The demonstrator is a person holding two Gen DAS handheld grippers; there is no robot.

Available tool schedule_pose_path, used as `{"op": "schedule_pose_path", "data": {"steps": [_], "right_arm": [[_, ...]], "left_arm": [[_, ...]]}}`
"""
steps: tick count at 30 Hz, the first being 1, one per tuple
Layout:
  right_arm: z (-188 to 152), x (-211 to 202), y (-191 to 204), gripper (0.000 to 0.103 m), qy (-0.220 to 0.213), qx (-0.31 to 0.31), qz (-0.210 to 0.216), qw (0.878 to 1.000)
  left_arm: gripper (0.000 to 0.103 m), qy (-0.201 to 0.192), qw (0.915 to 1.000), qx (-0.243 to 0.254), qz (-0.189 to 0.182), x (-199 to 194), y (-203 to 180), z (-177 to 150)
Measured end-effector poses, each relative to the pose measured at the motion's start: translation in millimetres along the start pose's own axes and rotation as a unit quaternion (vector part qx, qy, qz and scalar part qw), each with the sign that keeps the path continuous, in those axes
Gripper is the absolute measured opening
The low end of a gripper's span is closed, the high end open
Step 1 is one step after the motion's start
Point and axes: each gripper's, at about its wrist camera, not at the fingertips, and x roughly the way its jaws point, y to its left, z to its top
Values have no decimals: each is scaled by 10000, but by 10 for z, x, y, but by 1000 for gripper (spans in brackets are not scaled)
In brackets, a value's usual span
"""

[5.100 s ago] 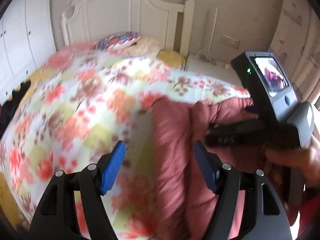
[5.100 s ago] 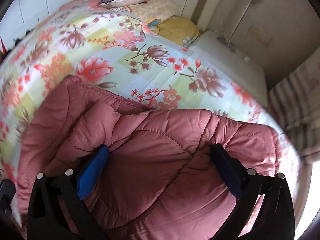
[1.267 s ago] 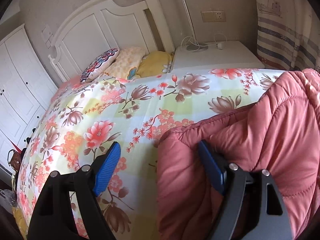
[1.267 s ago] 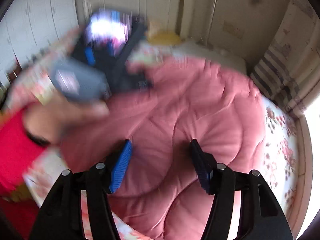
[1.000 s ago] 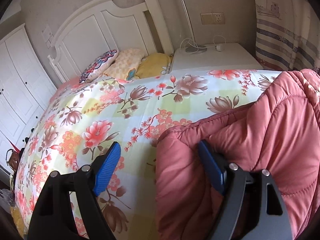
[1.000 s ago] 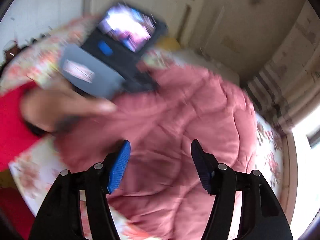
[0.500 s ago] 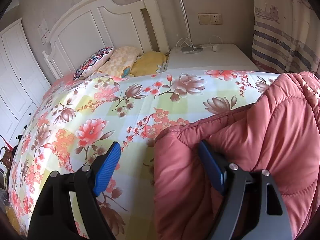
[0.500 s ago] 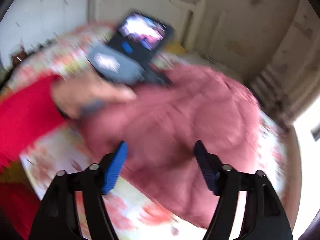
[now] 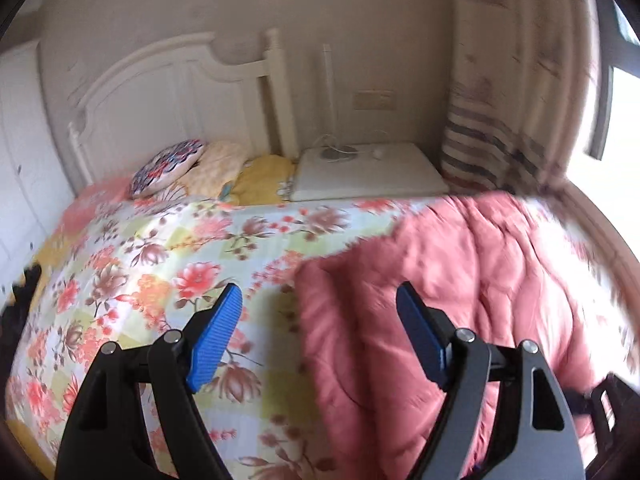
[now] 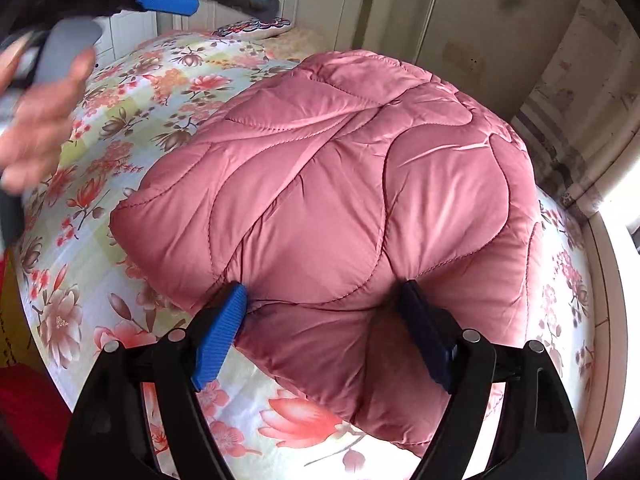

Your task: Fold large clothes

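Two grippers work over a bed spread with a floral quilt [image 9: 168, 264]; a pink quilted coat [image 10: 344, 200] lies folded into a thick bundle on the quilt, toward the side of the bed by the striped curtain [image 9: 484, 148]; the right gripper [image 10: 324, 336] is at the bundle's near edge, its jaws opening, a bulge of pink padding between the blue pads and touching both; whether the pads press on it is unclear; the left gripper [image 9: 320, 340] hangs above the bed with its jaws wide apart and nothing gripped, its right pad in front of the coat's left edge, its left pad over bare quilt; the left hand [image 10: 40, 120], blurred, shows in the right wrist view's upper left; pillows [image 9: 200, 168] lie against the white headboard [image 9: 180, 92]; a white nightstand [image 9: 368, 176] stands beside them.
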Motion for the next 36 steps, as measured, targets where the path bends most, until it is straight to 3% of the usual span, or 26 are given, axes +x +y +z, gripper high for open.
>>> {"op": "schedule_pose_path", "data": {"steps": [5,7,11,17,19,21,23,29,36], "right_arm": [[-22,-72,-1,78,-90,36,35,9999],[-47,-164,-46,78,-254,152,193,9994],[-178,-441,-164,83,-647,699,255,9951],[-245,-771,-356,85,-1103,1199,-388,9859],[-163,-643,-433,85,-905,1124,-743,9867],[-145,-305,-478,85,-361,976,-1184,9875],[-194,-73,-504,87,-149,947,-1106,9892],[-320,-401,-564,90,-705,1630,-604,9822],[-391,-859,-295,92,-1184,1465,-847,9784]], "left_arm": [[79,655,9972,365,75,505,-283,-247],[80,468,9981,310,260,560,-284,-346],[80,366,9989,192,198,546,-247,-438],[80,329,9994,-44,128,552,-194,-523],[80,336,9993,-91,101,560,-174,-519],[80,340,9993,-125,59,561,-162,-519],[80,331,9994,-125,53,567,-160,-528],[80,195,9992,-336,-81,519,-90,-543],[80,-20,9989,-462,-5,325,-60,-553]]}}
